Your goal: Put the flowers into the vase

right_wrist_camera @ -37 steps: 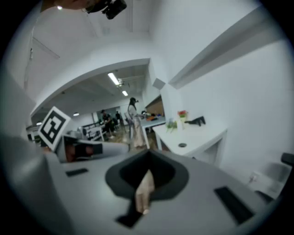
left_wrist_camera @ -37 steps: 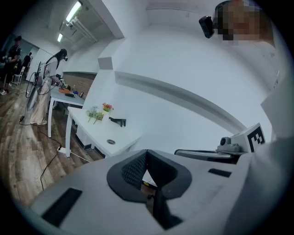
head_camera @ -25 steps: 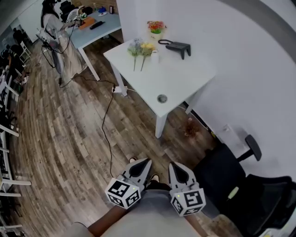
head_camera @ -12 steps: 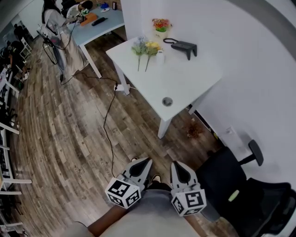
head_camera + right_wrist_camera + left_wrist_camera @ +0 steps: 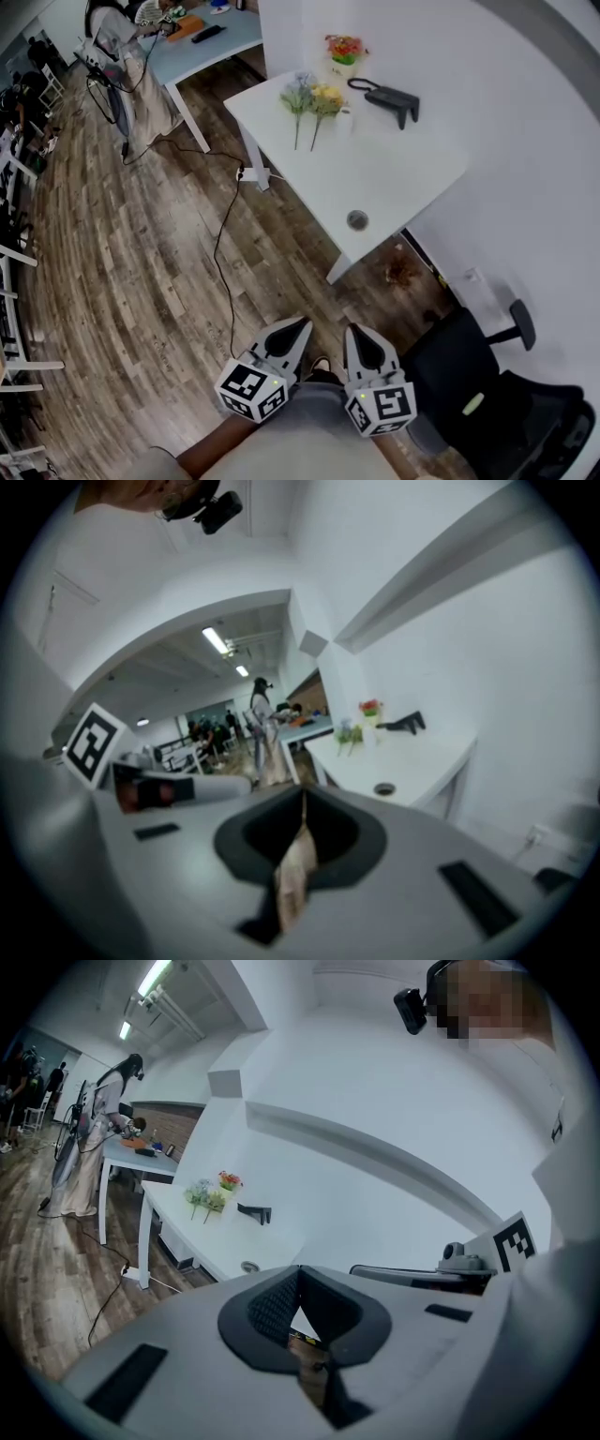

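Flowers wait on the far table: a pale blue bunch [image 5: 298,89] and a yellow bunch [image 5: 327,97] are seen lying side by side near the far left corner of a white rectangular table [image 5: 412,178], their thin stems pointed toward the near edge. A small white vase [image 5: 343,119], as it is judged to be, is stood just right of the yellow bunch. Farther back, a pot of orange-and-red flowers [image 5: 344,49] is set by the wall, with a black angular tool [image 5: 389,97] to its right. A grey round grommet [image 5: 357,220] is sunk into the tabletop near the near edge.

The flowers are judged to be light, with slender, bendable stems and soft heads that are easily crushed; each is best taken at mid-stem, below the head, with a gentle pinch. The vase looks light and may be tipped by a stem.

The left gripper [image 5: 292,330] and the right gripper [image 5: 354,337] are held low over the wood-plank floor [image 5: 141,244], well apart from the table. In both gripper views the jaws are shown pressed together with nothing between them. A black office chair [image 5: 469,375] is parked at the near right.
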`<state>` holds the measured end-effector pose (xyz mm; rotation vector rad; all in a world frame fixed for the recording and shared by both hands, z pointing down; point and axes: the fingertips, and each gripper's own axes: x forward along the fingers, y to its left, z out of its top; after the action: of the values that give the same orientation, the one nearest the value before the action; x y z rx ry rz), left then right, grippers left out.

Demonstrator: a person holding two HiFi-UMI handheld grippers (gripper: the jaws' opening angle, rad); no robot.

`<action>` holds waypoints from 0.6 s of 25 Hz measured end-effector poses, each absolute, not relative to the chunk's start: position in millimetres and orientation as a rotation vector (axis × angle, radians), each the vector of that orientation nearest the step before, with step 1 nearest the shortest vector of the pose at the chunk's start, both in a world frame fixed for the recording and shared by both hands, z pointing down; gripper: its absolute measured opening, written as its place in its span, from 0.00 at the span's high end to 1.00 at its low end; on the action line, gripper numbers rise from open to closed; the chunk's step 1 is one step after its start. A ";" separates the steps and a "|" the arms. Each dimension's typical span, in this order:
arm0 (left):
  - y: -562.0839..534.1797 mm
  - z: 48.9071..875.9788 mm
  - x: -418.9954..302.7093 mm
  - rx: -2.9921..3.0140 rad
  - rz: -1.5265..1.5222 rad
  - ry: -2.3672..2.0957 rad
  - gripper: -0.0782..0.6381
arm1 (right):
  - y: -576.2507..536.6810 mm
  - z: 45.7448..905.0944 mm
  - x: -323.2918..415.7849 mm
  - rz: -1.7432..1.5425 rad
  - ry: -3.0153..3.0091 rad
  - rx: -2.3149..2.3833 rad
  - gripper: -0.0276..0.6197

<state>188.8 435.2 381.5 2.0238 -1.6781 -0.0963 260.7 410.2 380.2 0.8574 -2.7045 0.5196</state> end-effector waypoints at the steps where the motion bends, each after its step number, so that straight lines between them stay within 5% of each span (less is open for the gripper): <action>1: 432.8 379.9 181.7 2.027 -0.099 -1.680 0.87 | 407.8 379.3 252.8 0.516 -2.705 0.855 0.92; 15: 396.7 358.3 90.6 2.073 -0.156 -1.708 0.87 | 372.0 363.5 156.6 0.397 -2.717 0.885 0.92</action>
<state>90.6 396.7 358.3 2.0731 -1.7085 -0.1557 156.6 372.0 363.5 0.8848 -2.7169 0.3966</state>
